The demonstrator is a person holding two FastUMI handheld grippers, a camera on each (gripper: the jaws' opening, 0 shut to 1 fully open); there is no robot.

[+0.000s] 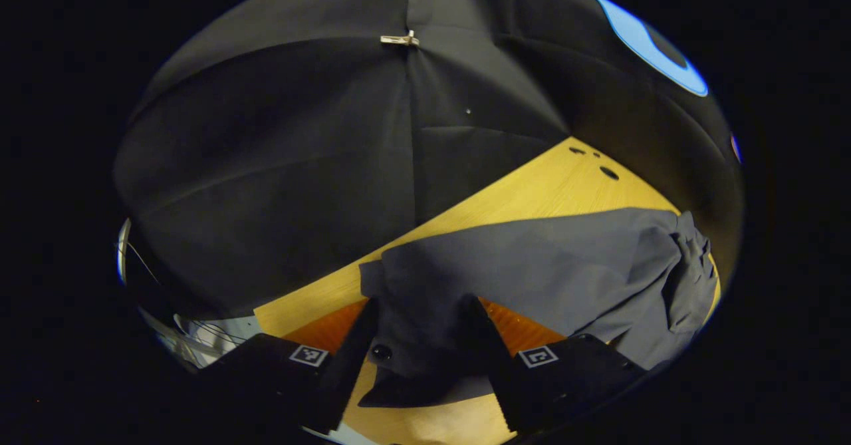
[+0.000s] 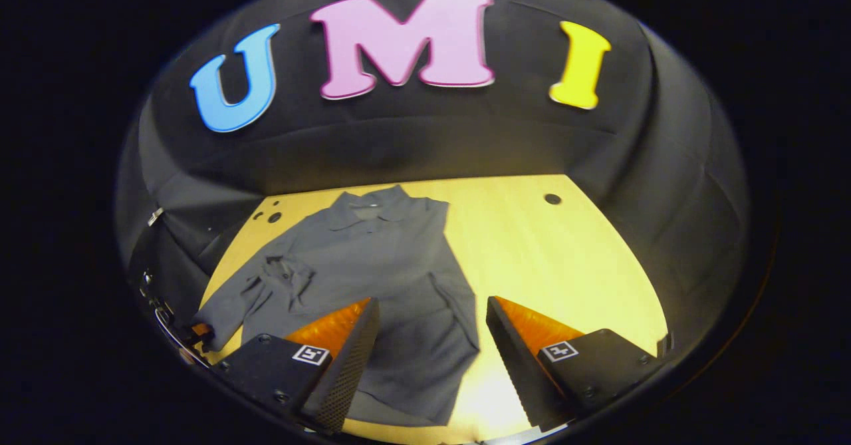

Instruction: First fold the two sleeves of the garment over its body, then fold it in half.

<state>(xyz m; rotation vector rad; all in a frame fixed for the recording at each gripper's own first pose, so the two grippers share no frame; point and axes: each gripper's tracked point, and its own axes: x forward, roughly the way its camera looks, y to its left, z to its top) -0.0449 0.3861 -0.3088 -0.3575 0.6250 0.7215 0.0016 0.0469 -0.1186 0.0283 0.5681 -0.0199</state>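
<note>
Left tool (image 1: 422,358) low at the near edge of the surface (image 1: 545,185), fingers spread, a cuffed end of the grey shirt (image 1: 532,265) lying between them with a dark button (image 1: 381,351) just inside the left finger. Not clamped: gaps of wood visible on both sides of the cloth. From here, shirt body stretching away to the right and ending in a bunched heap at the far right.

Right tool (image 2: 432,358) raised above the near hem, fingers (image 2: 346,358) wide apart, holding nothing. Below it, the shirt (image 2: 379,265) flat on the yellow wooden surface (image 2: 565,252), long axis running from the hem at the tool to the collar (image 2: 369,205) at the far end by the booth wall. One sleeve (image 2: 459,292) already laid along the body's right edge. Other sleeve (image 2: 246,298) still flung out to the near left, rumpled near the shoulder, its cuff at the surface's left edge, seemingly beside an orange finger of the other tool (image 2: 199,333).

Likely step in hand: second sleeve fold. Deciding relation: loose sleeve cuff between the left tool's fingers, body lying rightward of it, so closing on the cuff and carrying it across toward the body. Left arm plainly the nearer one; right arm hovering in wait over the hem.
</note>
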